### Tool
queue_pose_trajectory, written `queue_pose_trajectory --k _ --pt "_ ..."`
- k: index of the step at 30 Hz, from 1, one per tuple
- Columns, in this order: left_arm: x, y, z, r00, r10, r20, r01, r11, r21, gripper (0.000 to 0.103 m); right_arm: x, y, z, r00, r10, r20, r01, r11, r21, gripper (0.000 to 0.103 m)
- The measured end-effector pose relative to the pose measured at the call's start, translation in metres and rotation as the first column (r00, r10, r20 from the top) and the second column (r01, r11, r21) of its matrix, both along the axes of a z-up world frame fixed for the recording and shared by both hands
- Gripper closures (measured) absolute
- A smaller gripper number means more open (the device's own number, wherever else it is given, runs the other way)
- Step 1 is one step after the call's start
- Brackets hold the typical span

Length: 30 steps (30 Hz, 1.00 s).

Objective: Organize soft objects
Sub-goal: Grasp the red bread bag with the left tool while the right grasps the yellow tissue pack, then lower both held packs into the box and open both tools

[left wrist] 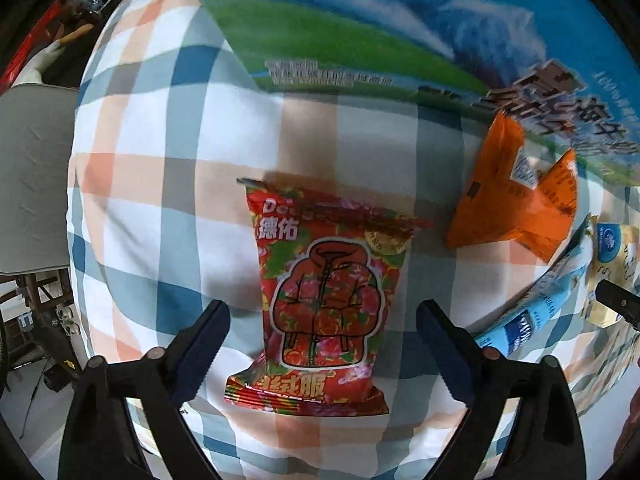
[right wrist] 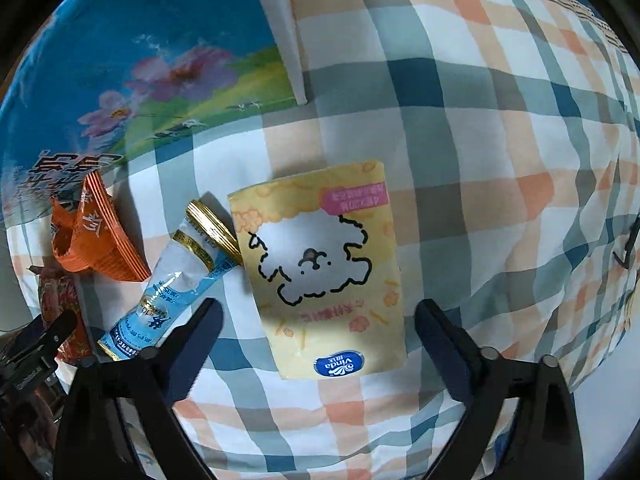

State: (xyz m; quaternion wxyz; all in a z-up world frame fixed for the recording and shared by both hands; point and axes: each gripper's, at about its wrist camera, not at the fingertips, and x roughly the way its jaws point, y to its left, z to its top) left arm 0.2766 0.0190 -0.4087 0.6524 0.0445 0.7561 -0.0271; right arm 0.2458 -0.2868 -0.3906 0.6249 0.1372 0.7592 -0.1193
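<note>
Two grippers, both spread wide, holding nothing. My left gripper point(left wrist: 322, 350) hovers over the red floral packet point(left wrist: 324, 300), which lies flat on the plaid bedspread point(left wrist: 160, 184) between the fingers, touching neither. My right gripper point(right wrist: 318, 344) frames the yellow tissue pack point(right wrist: 324, 268) the same way, apart from both fingers. Just beside that pack lies the blue-white sachet point(right wrist: 168, 284), then the orange wrapper point(right wrist: 96, 236), near the big blue printed bag point(right wrist: 132, 60) toward the bedspread's far edge.
</note>
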Motion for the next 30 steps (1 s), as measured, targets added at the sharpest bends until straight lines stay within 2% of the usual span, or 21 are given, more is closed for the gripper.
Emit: queue_pose_trajectory --k 2,5,8,10,11,17,22,30 --pt "0.002 0.001 -0.007 1.0 0.003 -0.017 -0.003 1.0 -0.002 0.025 0.001 -0.002 -0.001 1.0 -0.006 -0.006 0.006 1.0 0.011 0.009" --pt "0.004 0.004 -0.013 1.0 -0.002 -0.02 0.002 1.0 0.005 0.032 -0.005 -0.007 -0.003 1.0 -0.003 -0.022 0.004 1.0 0.023 0.015" --pt "0.004 0.006 -0.013 1.0 0.003 -0.005 -0.003 1.0 0.012 0.047 -0.009 -0.003 -0.005 0.999 0.003 -0.034 -0.002 1.0 0.02 0.018" --pt "0.002 0.005 -0.011 1.0 0.009 0.003 -0.009 1.0 0.016 0.053 -0.012 -0.003 -0.009 0.999 0.003 -0.049 -0.002 1.0 0.017 0.025" --pt "0.003 0.006 -0.011 1.0 0.011 0.006 -0.011 1.0 0.019 0.056 -0.015 -0.002 -0.017 0.998 0.007 -0.056 -0.006 1.0 0.015 0.032" --pt "-0.001 0.008 0.002 0.999 0.015 0.031 -0.016 0.999 0.028 0.059 -0.019 0.012 -0.027 0.998 0.023 -0.056 -0.023 1.0 0.008 0.035" --pt "-0.017 0.0 0.017 0.998 0.006 0.06 -0.008 1.0 0.029 0.06 -0.022 0.021 -0.012 0.999 0.028 -0.043 -0.027 0.999 0.02 0.036" --pt "-0.045 0.0 0.037 0.998 0.05 0.041 -0.047 0.997 -0.063 0.06 -0.036 0.024 0.015 0.999 0.046 0.0 -0.046 0.996 0.072 0.036"
